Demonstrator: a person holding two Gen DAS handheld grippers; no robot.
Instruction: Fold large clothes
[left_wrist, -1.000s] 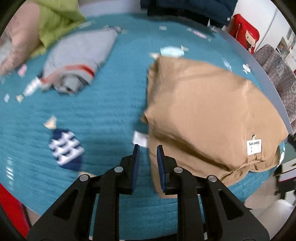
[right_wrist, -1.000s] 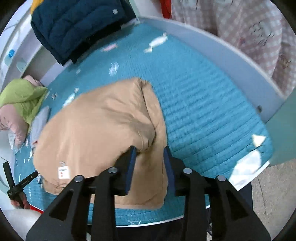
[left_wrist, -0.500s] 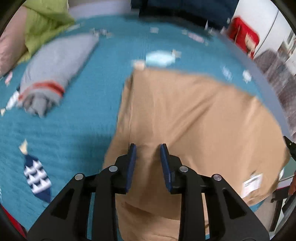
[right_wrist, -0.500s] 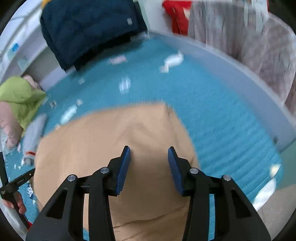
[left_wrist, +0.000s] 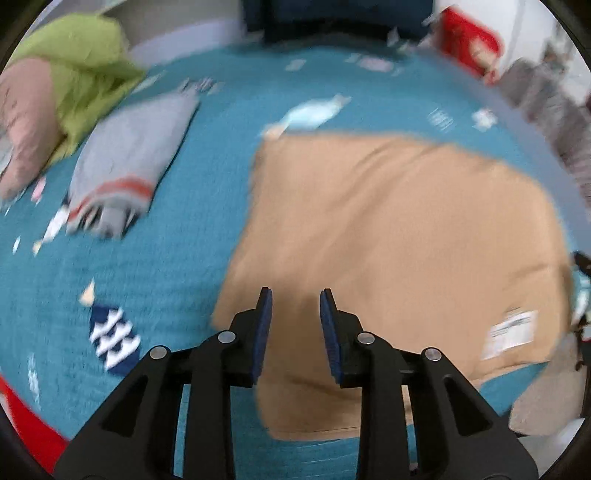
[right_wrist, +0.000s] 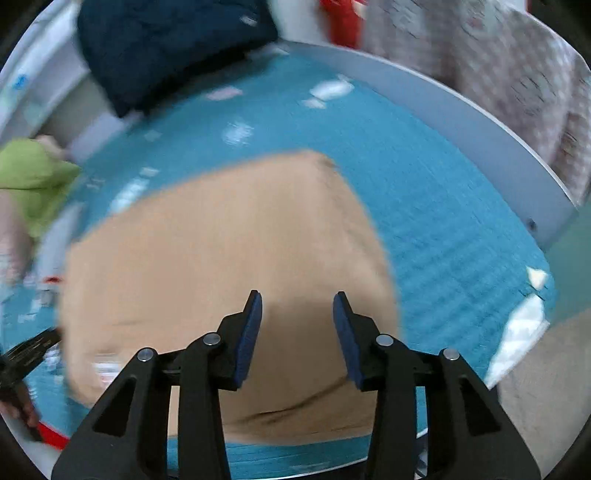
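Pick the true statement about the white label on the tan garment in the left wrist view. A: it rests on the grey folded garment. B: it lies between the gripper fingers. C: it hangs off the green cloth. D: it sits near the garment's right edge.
D: the white label shows near the right edge of the tan garment, well clear of the left gripper.

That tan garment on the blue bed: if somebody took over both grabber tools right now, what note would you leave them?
Left gripper: jaws apart, empty, above the tan garment's near left part.
Right gripper: jaws closing, nothing pinched between them, above its near right part.
Tan garment: lying as a folded block on the teal bed cover, label showing.
Grey garment: folded, far left.
Left: another fold perhaps; too blurred to judge.
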